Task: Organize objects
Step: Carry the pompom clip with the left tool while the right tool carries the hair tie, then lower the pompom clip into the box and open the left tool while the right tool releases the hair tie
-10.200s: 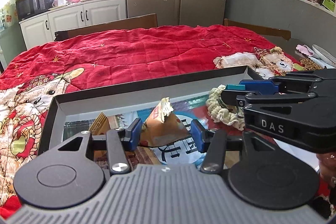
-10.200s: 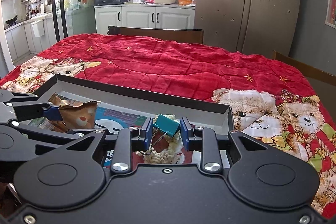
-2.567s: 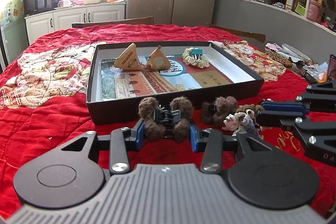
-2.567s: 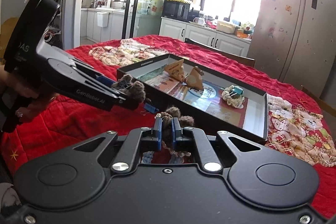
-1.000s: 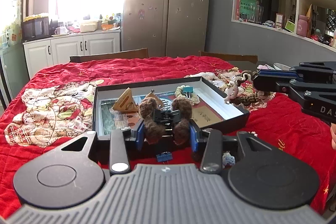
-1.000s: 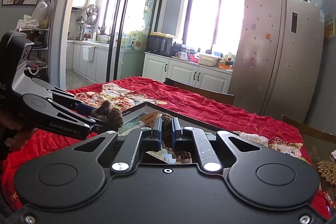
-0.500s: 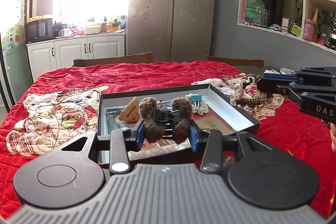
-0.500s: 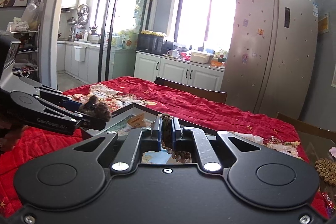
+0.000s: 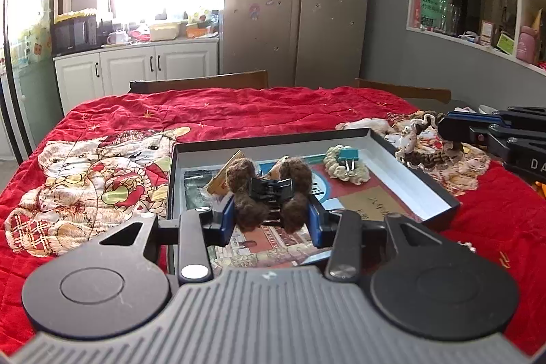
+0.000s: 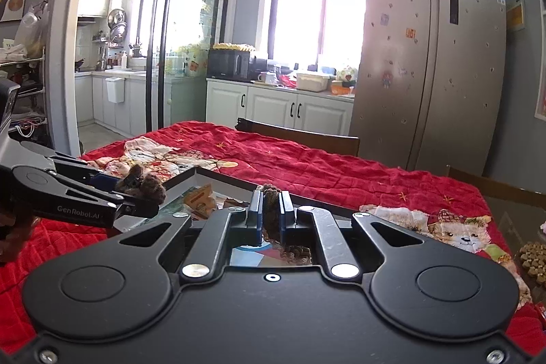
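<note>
We hold two grippers above one table (image 9: 239,111) draped in a red quilt. Our left gripper (image 9: 271,220) has its jaws fairly wide, clamped on the sides of one fuzzy brown hair claw (image 9: 269,193) with four pompoms, raised over the near end of the single black tray (image 9: 426,193). Our right gripper (image 10: 271,217) has its jaws narrow, pinching one brown braided hair tie (image 10: 272,210) — it dangles beside the tray's right edge. Inside the tray we count two wedge-shaped snack packets (image 9: 225,174), one partly hidden behind the claw, and one cream scrunchie (image 9: 344,171) carrying one teal binder clip (image 9: 348,155) — all on a printed sheet lining the floor.
</note>
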